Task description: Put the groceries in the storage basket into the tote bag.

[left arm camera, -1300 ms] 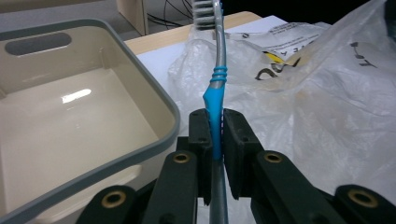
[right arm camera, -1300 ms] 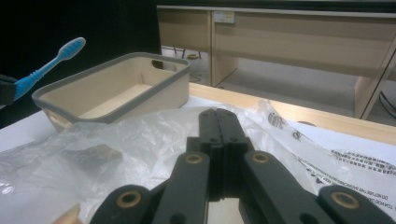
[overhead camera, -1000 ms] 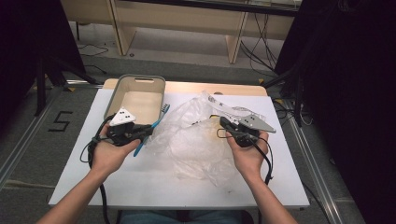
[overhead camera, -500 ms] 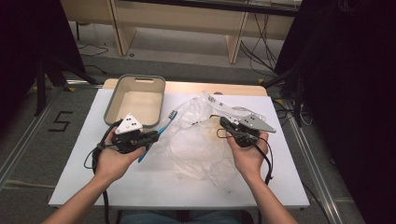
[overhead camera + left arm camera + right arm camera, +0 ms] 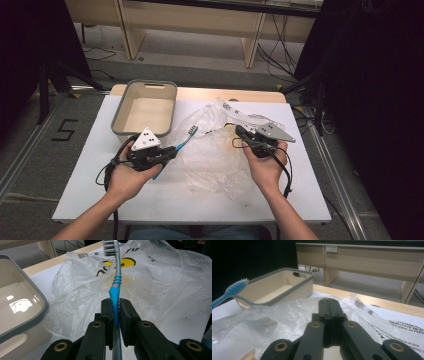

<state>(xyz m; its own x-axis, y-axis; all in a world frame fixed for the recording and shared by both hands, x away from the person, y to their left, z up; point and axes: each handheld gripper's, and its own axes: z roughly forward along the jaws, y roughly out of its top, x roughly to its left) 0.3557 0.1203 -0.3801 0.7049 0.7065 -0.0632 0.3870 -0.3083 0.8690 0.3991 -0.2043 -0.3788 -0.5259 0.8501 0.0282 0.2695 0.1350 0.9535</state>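
White surface first, then the bin at its far left, open and ready to receive. The crumpled bag sprawls mid-surface; the right gripper, closed tight, seems to pinch its edge. The left gripper clamps the toothbrush by the handle, bristles raised beside the bin.

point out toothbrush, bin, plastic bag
toothbrush (image 5: 114, 293): left gripper view, blue handle just above the jaws.
bin (image 5: 120, 124): high view, grey left rim.
plastic bag (image 5: 212, 162): high view, clear crumpled middle.
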